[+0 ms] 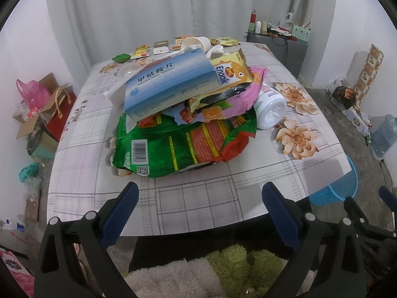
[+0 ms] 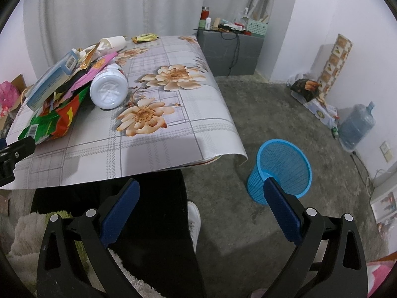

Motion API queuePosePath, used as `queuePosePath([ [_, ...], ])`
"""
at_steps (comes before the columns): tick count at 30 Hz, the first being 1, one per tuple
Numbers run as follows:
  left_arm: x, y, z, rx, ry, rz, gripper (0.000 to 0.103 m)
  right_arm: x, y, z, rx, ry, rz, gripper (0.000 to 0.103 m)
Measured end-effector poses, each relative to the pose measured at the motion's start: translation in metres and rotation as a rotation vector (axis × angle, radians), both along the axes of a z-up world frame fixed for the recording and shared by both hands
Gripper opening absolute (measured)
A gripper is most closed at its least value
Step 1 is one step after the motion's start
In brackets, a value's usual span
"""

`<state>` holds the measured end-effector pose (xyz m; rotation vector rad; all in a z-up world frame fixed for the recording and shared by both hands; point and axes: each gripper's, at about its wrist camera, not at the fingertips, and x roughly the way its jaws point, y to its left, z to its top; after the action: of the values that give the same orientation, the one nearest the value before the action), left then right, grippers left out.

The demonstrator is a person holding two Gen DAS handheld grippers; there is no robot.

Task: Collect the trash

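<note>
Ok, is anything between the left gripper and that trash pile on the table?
Nothing visible: only bare tablecloth lies between the open left gripper and the green snack bag at the pile's near edge.

"Enaak" on yellow snack packet [image 1: 232, 70], barcode on green bag [image 1: 173, 144]
</note>
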<state>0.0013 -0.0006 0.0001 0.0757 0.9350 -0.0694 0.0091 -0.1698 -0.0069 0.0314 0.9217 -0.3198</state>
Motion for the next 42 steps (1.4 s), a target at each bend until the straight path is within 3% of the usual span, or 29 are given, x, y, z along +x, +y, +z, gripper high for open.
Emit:
queuePosePath([
  [10,0.002,0.009,-0.004,-0.101,-0.002,-0.063,0.097,0.016,-0.003,0.022,-0.002,-0.073,0.031,0.095],
  [13,0.004,0.011,-0.002,-0.178,-0.010,-0.108,0.097,0.026,-0.005,0.031,0.002,-0.105,0.056,0.095],
  [19,0.010,0.046,0.018,-0.463,-0.128,-0.218,0.097,0.048,-0.003,0.055,-0.003,-0.205,0.118,0.095],
  [25,0.029,0.088,0.047,-0.437,-0.282,-0.177,0.097,0.080,0.003,0.084,-0.015,-0.276,0.179,0.095],
  [29,0.061,0.144,0.064,-0.446,-0.349,-0.059,0.097,0.112,0.006,0.110,0.017,-0.308,0.250,0.095],
  [32,0.095,0.185,0.068,-0.490,-0.353,0.021,0.097,0.145,0.013,0.128,0.072,-0.318,0.329,0.095],
  [35,0.138,0.215,0.064,-0.457,-0.313,0.085,0.097,0.188,0.022,0.142,0.148,-0.289,0.405,0.095],
  [37,0.163,0.221,0.058,-0.412,-0.266,0.086,0.097,0.228,0.034,0.143,0.194,-0.230,0.456,0.095],
  [42,0.224,0.205,0.030,-0.259,-0.162,-0.046,0.097,0.303,0.073,0.130,0.225,-0.080,0.561,0.088],
])
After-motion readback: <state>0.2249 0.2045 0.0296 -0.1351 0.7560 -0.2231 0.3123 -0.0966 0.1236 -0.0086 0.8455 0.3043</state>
